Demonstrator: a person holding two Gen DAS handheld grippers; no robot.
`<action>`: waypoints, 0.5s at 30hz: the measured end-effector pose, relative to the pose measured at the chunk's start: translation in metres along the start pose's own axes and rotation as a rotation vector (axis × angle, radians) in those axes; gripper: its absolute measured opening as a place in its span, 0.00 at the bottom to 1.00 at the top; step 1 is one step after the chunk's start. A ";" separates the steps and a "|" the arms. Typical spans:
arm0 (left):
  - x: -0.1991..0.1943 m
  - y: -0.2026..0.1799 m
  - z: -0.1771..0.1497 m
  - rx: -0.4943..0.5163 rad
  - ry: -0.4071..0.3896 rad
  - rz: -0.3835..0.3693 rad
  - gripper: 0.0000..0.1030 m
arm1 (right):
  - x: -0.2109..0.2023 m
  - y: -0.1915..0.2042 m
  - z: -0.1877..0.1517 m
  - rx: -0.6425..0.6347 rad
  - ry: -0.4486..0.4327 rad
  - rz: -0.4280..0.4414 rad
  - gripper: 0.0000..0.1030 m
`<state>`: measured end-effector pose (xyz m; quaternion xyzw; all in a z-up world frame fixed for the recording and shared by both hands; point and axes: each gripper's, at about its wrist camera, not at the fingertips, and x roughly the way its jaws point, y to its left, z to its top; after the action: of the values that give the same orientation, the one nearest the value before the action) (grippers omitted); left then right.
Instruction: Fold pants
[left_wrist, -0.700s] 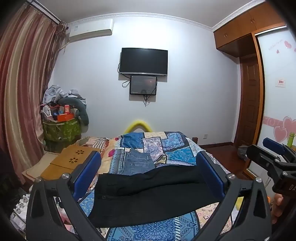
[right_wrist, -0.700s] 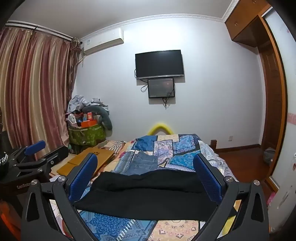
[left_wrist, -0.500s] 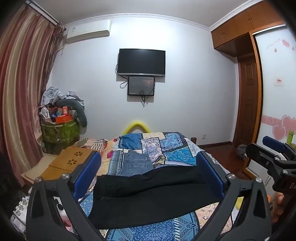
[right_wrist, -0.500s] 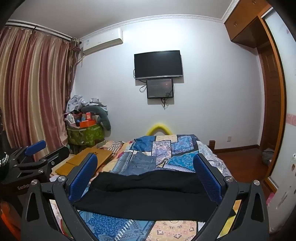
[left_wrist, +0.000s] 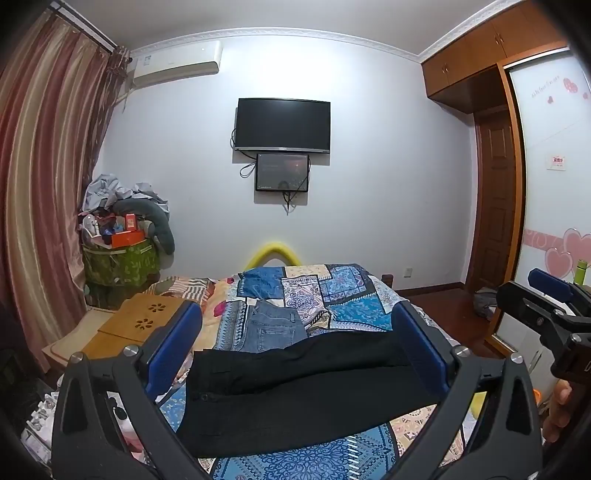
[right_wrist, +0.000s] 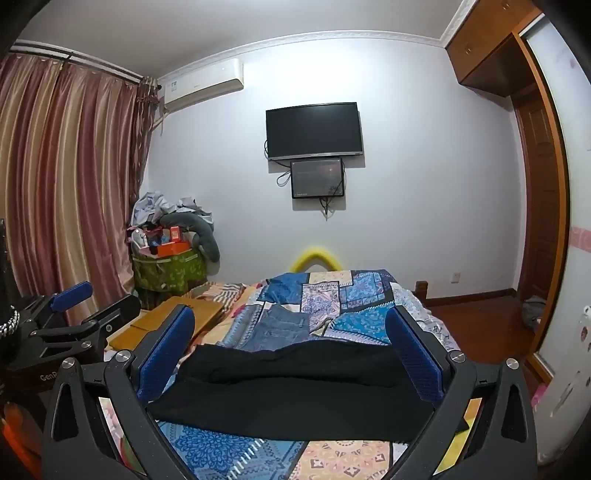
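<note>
We are holding the left gripper and right gripper spread apart above the black pants lying low center on the quilt, pant ends hiding behind fingers.

My left gripper and right gripper: black frames, blue finger pads, silver screws, white "Gen" lettering

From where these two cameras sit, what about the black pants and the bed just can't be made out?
- Black pants: the near edge is hidden in both views by the open left hand-held gripper and right hand-held gripper.
- Pants ends: covered by blue fingers in the right wrist view.
- Jeans: their near part is behind the black pants.
- Bed: its near end is cut off at the bottom edge.
</note>
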<state>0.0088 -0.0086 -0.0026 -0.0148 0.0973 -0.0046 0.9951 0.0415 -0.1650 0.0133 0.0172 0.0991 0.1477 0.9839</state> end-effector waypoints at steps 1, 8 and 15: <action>0.000 0.000 0.000 0.000 -0.002 0.000 1.00 | 0.000 -0.001 0.000 0.000 0.000 0.000 1.00; 0.000 0.000 0.002 0.000 -0.001 0.000 1.00 | -0.001 0.003 -0.002 -0.003 -0.002 0.000 1.00; -0.001 -0.001 0.003 -0.001 -0.003 0.003 1.00 | -0.002 0.003 -0.002 -0.005 -0.002 0.000 1.00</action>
<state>0.0087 -0.0092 0.0009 -0.0150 0.0959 -0.0029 0.9953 0.0384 -0.1625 0.0123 0.0151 0.0975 0.1478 0.9841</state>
